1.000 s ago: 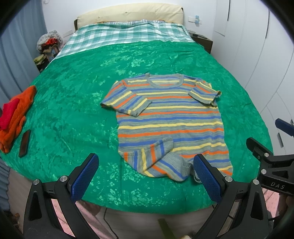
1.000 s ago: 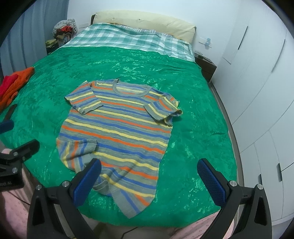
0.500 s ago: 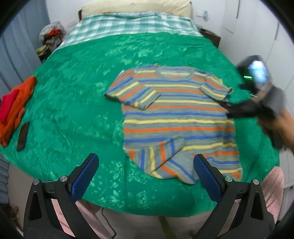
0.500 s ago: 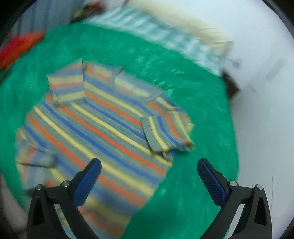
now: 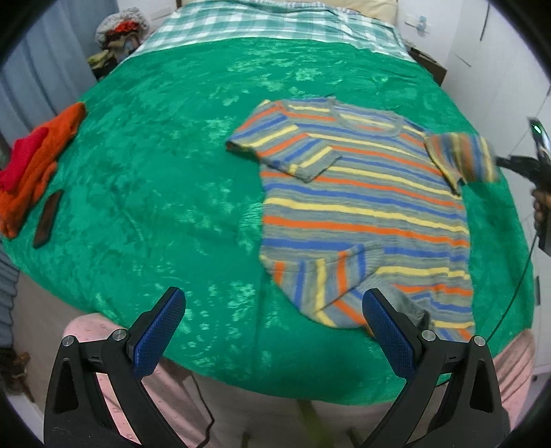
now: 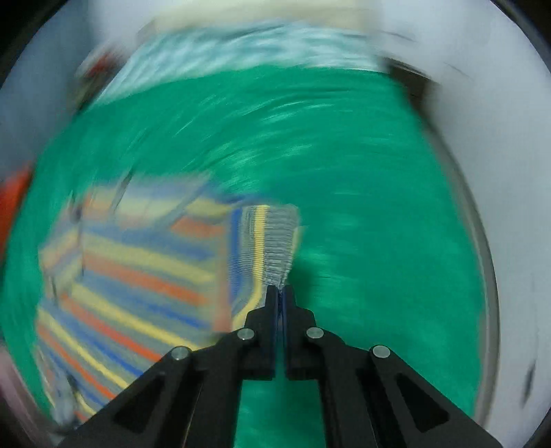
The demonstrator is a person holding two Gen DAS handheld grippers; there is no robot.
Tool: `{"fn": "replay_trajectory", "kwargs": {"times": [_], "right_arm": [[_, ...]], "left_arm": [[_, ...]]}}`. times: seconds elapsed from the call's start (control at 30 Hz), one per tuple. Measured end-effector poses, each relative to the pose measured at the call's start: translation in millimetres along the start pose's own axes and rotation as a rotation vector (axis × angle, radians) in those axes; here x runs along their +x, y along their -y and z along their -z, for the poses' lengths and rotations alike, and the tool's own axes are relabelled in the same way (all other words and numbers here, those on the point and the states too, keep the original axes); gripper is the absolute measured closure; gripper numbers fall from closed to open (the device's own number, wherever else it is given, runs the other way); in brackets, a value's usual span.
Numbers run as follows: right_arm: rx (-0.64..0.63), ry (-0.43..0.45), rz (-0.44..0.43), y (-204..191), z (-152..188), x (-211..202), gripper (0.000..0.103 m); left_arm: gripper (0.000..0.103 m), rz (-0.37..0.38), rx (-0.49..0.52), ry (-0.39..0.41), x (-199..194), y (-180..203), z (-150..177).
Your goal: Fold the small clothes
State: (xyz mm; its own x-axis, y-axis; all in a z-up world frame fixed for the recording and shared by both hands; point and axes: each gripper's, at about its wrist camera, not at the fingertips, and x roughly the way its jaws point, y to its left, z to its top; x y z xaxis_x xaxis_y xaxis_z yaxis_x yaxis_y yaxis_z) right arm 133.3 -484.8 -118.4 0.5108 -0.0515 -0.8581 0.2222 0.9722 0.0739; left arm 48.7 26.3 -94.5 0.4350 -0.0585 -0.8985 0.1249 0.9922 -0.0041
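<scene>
A striped knit T-shirt (image 5: 365,213) in grey, blue, orange and yellow lies face up on the green bedspread (image 5: 165,179), its lower left hem folded up. My left gripper (image 5: 272,320) hangs open above the bed's near edge, just left of that hem, with nothing between its fingers. My right gripper (image 6: 281,293) is shut on the edge of the shirt's right sleeve (image 6: 272,241). In the left wrist view that sleeve (image 5: 461,158) is lifted off the bed, with the right gripper (image 5: 499,160) at its outer edge. The right wrist view is blurred by motion.
Folded orange and red clothes (image 5: 31,162) lie at the bed's left edge beside a dark flat object (image 5: 46,219). A checked blanket (image 5: 268,24) covers the bed's head. White cupboards stand on the right, a heap of things (image 5: 117,38) at the far left.
My right gripper swung in to the shirt's right sleeve, shut on its edge and lifted it. My left gripper sank a little toward the bed's near edge.
</scene>
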Motion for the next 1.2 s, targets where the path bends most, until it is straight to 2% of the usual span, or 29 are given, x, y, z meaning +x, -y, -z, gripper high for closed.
{"fn": "replay_trajectory", "kwargs": {"times": [0.07, 0.13, 0.23, 0.37, 0.47, 0.6, 0.7, 0.73, 0.77, 0.8, 0.83, 0.87, 0.93, 1.0, 1.1, 1.13, 1.17, 1.2], "right_arm": [[0.136, 0.01, 0.035, 46.1, 10.2, -13.5, 0.101], [0.193, -0.024, 0.097, 82.9, 26.4, -10.7, 0.101], [0.245, -0.053, 0.172, 107.3, 41.6, 0.7, 0.102], [0.202, -0.043, 0.399, 125.4, 47.8, 7.9, 0.102], [0.234, -0.062, 0.468, 145.9, 53.4, 10.7, 0.102], [0.234, -0.114, 0.486, 156.6, 56.2, 22.5, 0.102], [0.228, -0.108, 0.47, 154.4, 59.7, 20.2, 0.101], [0.225, -0.111, 0.458, 152.4, 63.4, 16.2, 0.098], [0.216, -0.119, 0.466, 150.4, 64.4, 14.4, 0.082], [0.198, -0.115, 0.483, 146.4, 67.4, 7.7, 0.057], [0.178, -0.096, 0.489, 140.7, 71.3, -0.7, 0.053], [0.144, -0.064, 0.487, 126.9, 76.5, -12.3, 0.053], [0.07, -0.04, 0.409, 92.5, 93.2, -34.5, 0.053], [0.011, -0.079, 0.217, 45.5, 122.4, -57.3, 0.052], [0.096, -0.255, -0.178, -13.0, 183.3, -70.1, 0.051], [0.134, -0.308, -0.28, -26.7, 201.8, -69.5, 0.051], [0.179, -0.377, -0.393, -45.2, 227.2, -65.9, 0.051], [0.207, -0.432, -0.468, -63.0, 250.0, -60.3, 0.052]], "left_arm": [[0.001, 0.023, 0.013, 0.006, -2.0, 10.7, -1.7], [0.001, 0.04, 0.029, 0.006, -3.7, 18.7, -3.7], [0.001, 0.05, 0.05, 0.008, -10.6, 27.2, -3.3], [0.001, 0.005, 0.034, 0.028, -21.2, 15.7, 0.5], [0.001, -0.038, -0.01, 0.029, -20.5, -4.1, 5.8], [0.001, -0.067, -0.044, -0.007, -6.8, -21.4, 12.7], [0.001, -0.06, -0.031, -0.011, -1.2, -25.8, 17.2], [0.001, -0.05, -0.018, -0.01, 0.4, -26.9, 18.8], [0.001, -0.038, 0.003, -0.007, 3.1, -28.8, 20.4], [0.001, -0.029, 0.016, -0.004, 4.3, -29.2, 22.1], [0.001, 0.001, 0.042, -0.004, 8.2, -30.0, 23.8], [0.001, 0.023, 0.061, -0.01, 11.1, -28.8, 24.6], [0.001, 0.088, 0.116, -0.033, 20.4, -22.8, 24.1], [0.001, 0.183, 0.137, -0.056, 35.0, -15.1, 14.7], [0.001, 0.331, 0.105, -0.049, 56.5, -4.1, -7.0], [0.001, 0.392, 0.113, -0.053, 67.7, 3.4, -13.3], [0.001, 0.445, 0.156, -0.07, 84.5, 17.8, -20.4], [0.001, 0.464, 0.196, -0.086, 94.4, 27.1, -22.6]]}}
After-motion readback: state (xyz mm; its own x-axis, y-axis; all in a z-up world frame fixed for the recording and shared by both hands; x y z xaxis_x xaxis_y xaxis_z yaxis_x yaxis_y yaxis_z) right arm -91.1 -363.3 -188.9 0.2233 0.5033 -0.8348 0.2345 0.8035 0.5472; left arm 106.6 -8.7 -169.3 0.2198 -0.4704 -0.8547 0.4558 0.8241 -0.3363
